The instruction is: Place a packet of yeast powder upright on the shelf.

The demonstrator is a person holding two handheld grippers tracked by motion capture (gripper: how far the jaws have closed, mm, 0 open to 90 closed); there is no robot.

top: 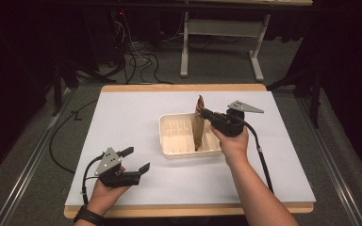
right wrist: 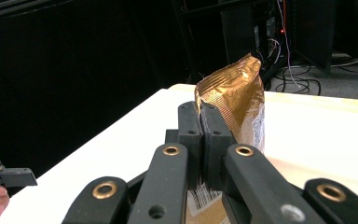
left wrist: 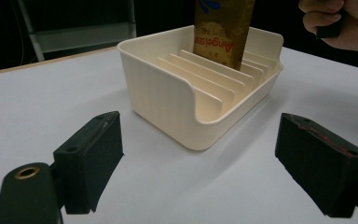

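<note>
Now my right tool point(top: 204, 113) clamps the gold pouch point(top: 199, 123) upright in the cream rack point(top: 167, 141), while my left tool point(top: 136, 159) rests released on the bench point(top: 132, 113).

The top of the gold foil packet point(left wrist: 223, 30) is cut off by the upper edge in the left gripper view, and its foot is hidden behind the ribs of the cream plastic slotted tray point(left wrist: 168, 93). In the right gripper view the packet's lower part is covered by the right gripper point(right wrist: 200, 135), and the tray is blocked. The print on the packet is too small to be read in the high view. The person's right hand point(left wrist: 340, 23) is cropped at the corner.
</note>
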